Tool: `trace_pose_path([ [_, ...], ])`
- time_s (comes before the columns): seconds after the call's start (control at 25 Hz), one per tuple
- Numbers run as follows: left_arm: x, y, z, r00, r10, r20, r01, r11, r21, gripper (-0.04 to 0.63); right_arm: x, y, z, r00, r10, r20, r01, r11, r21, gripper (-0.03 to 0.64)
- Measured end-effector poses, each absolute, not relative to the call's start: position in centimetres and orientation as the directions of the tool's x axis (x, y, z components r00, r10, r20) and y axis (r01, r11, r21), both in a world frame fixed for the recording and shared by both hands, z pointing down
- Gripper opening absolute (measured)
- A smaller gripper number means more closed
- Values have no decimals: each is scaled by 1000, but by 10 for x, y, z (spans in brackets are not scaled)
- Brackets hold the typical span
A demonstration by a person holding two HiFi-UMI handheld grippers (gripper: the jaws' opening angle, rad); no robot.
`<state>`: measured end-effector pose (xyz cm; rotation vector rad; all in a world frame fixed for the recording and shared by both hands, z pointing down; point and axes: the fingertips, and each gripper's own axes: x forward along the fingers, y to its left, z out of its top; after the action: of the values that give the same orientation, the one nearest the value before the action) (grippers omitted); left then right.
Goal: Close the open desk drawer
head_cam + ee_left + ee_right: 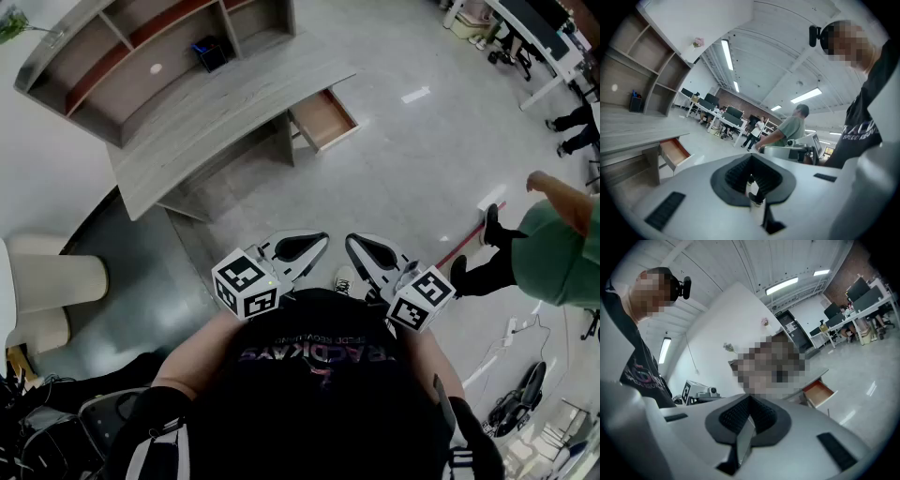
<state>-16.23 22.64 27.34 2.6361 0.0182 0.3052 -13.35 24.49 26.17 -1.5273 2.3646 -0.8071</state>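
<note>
Pale grey floor [412,178] fills head view. Wood-grain desk [216,122], curved top, at 11 o'clock. Person in green shirt [561,246] at 3 o'clock. Drawer [323,117], brown inside, pulled out at desk's R end, approx 12 o'clock, well apart from both grippers. L gripper [314,246] & R gripper [361,251] side by side at 6 o'clock; jaws of each pressed together, nothing btwn.

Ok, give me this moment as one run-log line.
drawer: open, untouched | left gripper: shut, empty | right gripper: shut, empty | both: well short of desk
</note>
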Motion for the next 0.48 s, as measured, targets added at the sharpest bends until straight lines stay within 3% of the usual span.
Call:
trace_pose_path([
  [0.48,-162,220,274,974,69,217,-40,-885,464,6,-135,237,262,-446,-888,110,-774,321,-545,15],
])
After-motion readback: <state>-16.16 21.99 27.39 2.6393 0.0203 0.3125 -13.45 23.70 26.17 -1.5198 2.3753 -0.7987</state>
